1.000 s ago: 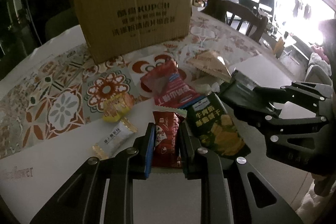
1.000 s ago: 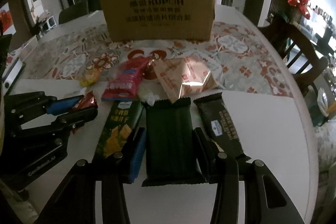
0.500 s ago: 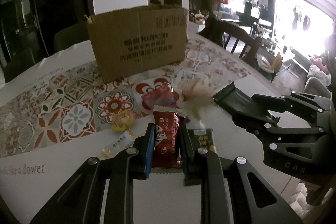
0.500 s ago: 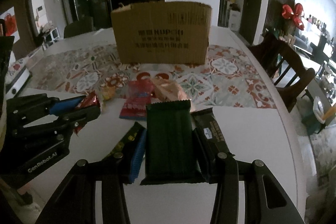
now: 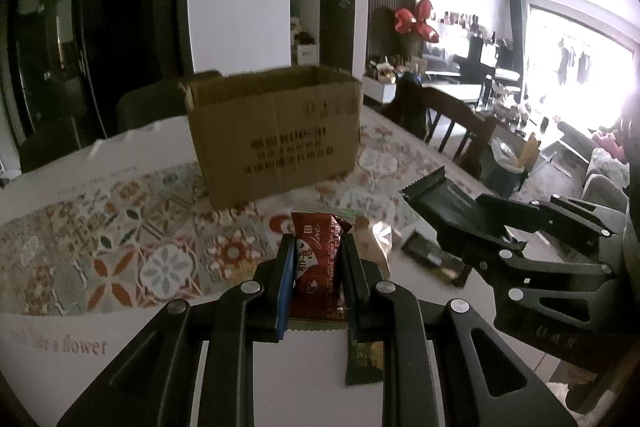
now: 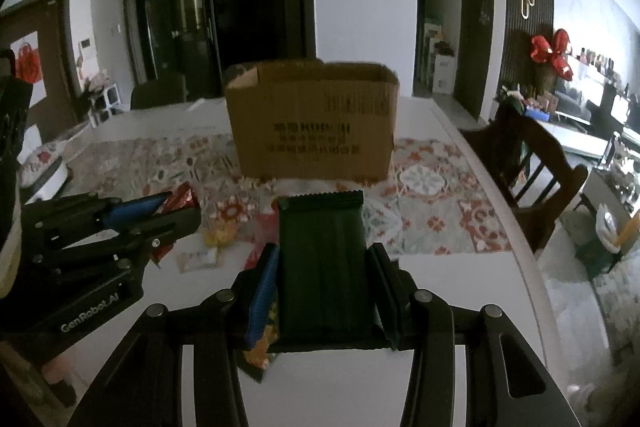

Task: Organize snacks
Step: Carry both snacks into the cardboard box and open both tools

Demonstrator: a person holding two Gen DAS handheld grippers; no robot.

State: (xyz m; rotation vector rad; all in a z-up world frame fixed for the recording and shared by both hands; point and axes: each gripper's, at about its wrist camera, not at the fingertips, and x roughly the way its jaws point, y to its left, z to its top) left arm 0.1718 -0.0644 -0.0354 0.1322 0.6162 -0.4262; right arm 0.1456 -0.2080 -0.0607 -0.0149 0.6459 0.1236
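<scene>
My left gripper (image 5: 316,259) is shut on a red snack packet (image 5: 318,263) and holds it above the table. My right gripper (image 6: 322,267) is shut on a dark green snack packet (image 6: 322,267), also lifted. An open brown cardboard box (image 5: 276,135) stands ahead on the patterned runner; it also shows in the right wrist view (image 6: 314,123). The right gripper with its green packet (image 5: 444,199) is at the right of the left wrist view. The left gripper (image 6: 176,211) is at the left of the right wrist view.
Several loose snacks lie on the white table (image 6: 460,287) below the grippers: a yellow packet (image 6: 218,237), a dark packet (image 5: 432,259), a green cracker packet (image 5: 364,359). A wooden chair (image 6: 532,167) stands at the table's right edge.
Both grippers have risen from the table with their packets and tilted up toward the box, whose open top now shows. The loose snacks have dropped low in both views.
</scene>
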